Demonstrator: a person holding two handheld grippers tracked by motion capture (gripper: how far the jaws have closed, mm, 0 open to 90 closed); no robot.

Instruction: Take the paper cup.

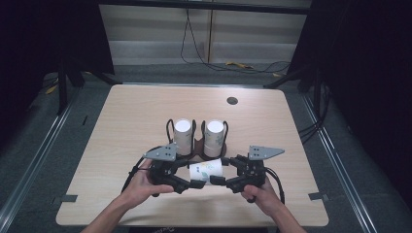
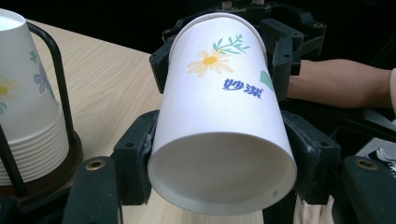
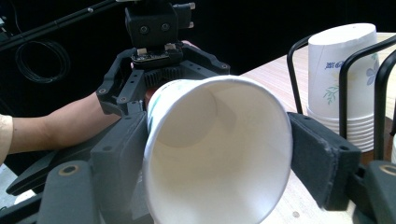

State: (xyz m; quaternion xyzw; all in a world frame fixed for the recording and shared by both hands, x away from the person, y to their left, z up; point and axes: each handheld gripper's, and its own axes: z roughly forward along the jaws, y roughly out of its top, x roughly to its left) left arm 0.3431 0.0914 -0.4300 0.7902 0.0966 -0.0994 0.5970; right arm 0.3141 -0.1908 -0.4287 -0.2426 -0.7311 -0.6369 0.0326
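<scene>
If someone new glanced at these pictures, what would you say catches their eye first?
A white paper cup with a daisy print, lying sideways above the table's near edge, gripped at its base by the left tool and at its mouth by the right tool. Just behind it, two stacks of upturned cups stand in a black wire holder.

Two stacks of white flower-printed paper cups (image 1: 184, 135) stand upside down in one dark wire-hooped holder (image 1: 197, 145) — the number of cups in each stack cannot be told. One more single white paper cup (image 1: 206, 171) lies sideways. Two black two-jaw grippers — the left gripper (image 1: 198, 183) and the right gripper (image 1: 217, 180). One wooden table (image 1: 131, 121).
</scene>
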